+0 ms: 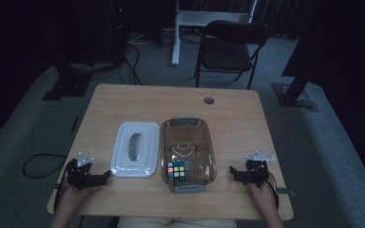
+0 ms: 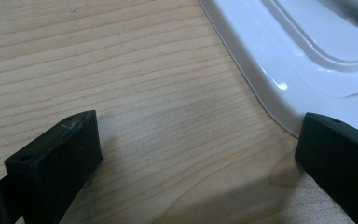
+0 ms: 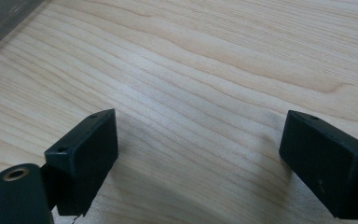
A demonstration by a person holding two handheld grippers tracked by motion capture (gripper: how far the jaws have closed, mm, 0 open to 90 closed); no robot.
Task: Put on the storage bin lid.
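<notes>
Near the front edge of the table, the left gripper rested low at the front left corner, with its jaws spread wide and nothing between them. In the left gripper view one jaw stood just beside the rounded corner of the white lid, maybe touching its rim; I could not tell for sure. The right gripper lay near the front right corner, its jaws also wide apart and empty, over bare wood.

Between the two grippers stood the clear container, open, with a colour cube inside at its front end. The lid lay flat just beside the container on its left side, the two almost touching. The long axis of the lid ran from the front edge toward the far edge, parallel to the container, and its handle recess faced up.

In my judgement, the risk was at the lid's corner: the lid is smooth and low, so a jaw closing on the rim could slip, or push it against the container.

Beyond the far edge, a folding chair stood on the floor.
</notes>
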